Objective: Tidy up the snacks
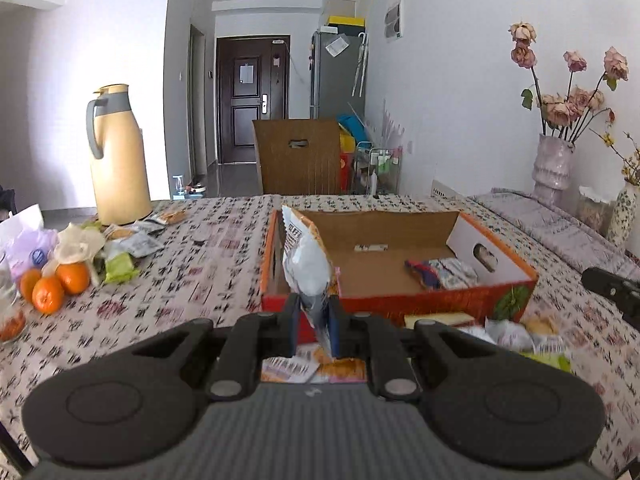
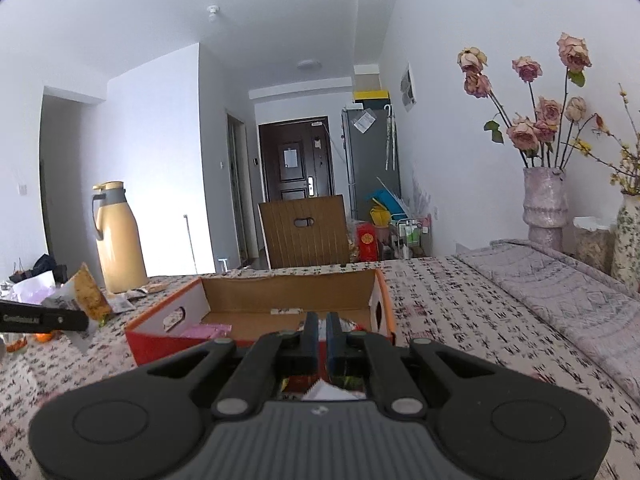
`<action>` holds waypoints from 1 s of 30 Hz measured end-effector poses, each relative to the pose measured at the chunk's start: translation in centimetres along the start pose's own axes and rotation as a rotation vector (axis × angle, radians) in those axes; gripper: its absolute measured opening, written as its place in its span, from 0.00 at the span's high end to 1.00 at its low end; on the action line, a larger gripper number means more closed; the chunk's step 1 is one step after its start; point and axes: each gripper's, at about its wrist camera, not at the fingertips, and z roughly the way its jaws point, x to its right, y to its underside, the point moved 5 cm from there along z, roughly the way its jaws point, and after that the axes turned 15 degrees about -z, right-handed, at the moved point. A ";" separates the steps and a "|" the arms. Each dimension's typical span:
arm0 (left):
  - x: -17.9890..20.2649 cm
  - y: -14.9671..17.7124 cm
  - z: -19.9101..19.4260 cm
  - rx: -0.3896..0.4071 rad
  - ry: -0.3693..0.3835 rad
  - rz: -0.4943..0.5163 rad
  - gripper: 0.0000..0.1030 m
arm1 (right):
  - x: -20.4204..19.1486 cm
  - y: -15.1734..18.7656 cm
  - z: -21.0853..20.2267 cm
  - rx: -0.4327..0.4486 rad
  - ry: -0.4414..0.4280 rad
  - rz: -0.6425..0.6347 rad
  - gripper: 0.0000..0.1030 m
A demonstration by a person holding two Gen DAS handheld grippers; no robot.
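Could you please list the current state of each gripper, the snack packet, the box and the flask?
left gripper: shut on the snack packet.
snack packet: upright, lifted, held by its lower edge.
right gripper: shut; whether it grips anything is unclear.
cardboard box: open on top, a few snacks inside.
thermos flask: upright, lid closed.

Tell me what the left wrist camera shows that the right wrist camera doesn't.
Only the left wrist view shows the left hand-held gripper clamped on a snack packet, plus three oranges at the table's left edge. Only the right wrist view shows the right hand-held gripper shut, with nothing seen between its fingers. Both show the orange cardboard box, the yellow thermos jug and the vase of dried roses.
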 end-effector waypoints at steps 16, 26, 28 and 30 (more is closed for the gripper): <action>-1.0 4.7 -2.5 -0.097 0.028 -0.019 0.86 | -3.9 8.9 -2.9 -0.342 -0.167 0.014 0.15; -1.1 6.6 -4.9 -0.110 0.057 -0.026 0.86 | -5.0 10.1 -3.9 -0.313 -0.098 -0.067 0.33; -1.0 6.7 -5.1 -0.109 0.063 -0.023 0.86 | -4.9 10.0 -4.3 -0.304 -0.105 -0.064 0.41; -0.9 6.8 -5.4 -0.104 0.067 -0.022 0.86 | -4.9 10.0 -4.5 -0.298 -0.106 -0.070 0.44</action>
